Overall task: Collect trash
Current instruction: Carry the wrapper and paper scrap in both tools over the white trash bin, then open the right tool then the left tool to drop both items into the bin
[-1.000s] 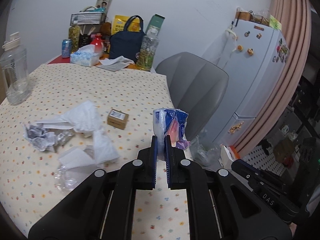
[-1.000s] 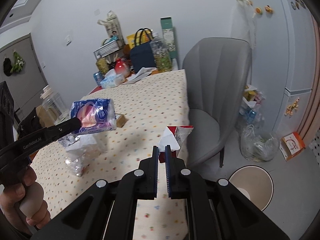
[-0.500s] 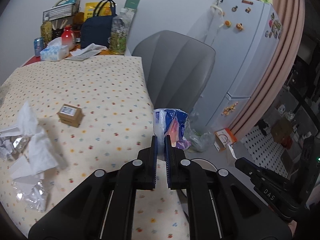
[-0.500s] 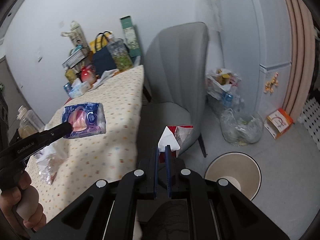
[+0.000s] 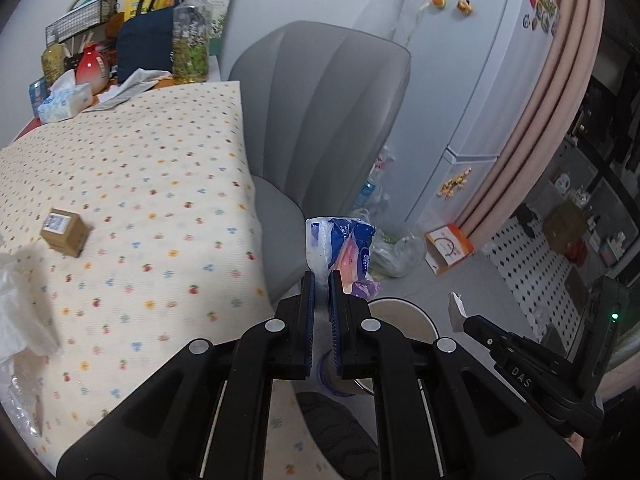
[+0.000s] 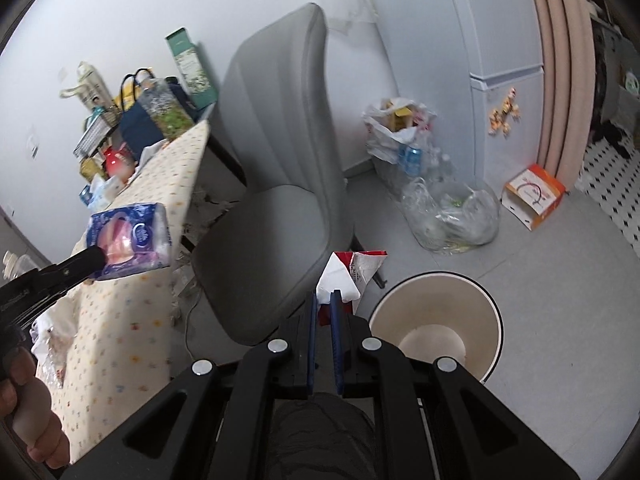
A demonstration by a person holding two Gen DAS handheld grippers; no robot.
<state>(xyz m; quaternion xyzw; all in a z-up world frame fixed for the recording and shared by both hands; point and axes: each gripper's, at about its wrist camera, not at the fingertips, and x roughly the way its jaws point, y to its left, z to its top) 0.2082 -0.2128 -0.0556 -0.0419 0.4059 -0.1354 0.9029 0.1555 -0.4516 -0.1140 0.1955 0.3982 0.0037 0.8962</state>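
Left tongs (image 5: 322, 280) clamped on blue tissue pack (image 5: 342, 246), right tongs (image 6: 325, 298) clamped on red-white wrapper (image 6: 350, 270), past table edge (image 5: 250, 184), above open bin (image 6: 436, 326)

Grey chair (image 6: 276, 184), white wall (image 6: 120, 12), white fridge (image 5: 472, 60), pink curtain (image 5: 560, 92), grey floor (image 6: 560, 320)

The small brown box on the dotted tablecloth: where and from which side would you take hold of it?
Grip the small brown box across two opposite flat side walls, coming from above. It sits flat, label up, apart from the tissues, so a tool should close on the parallel sides cleanly.
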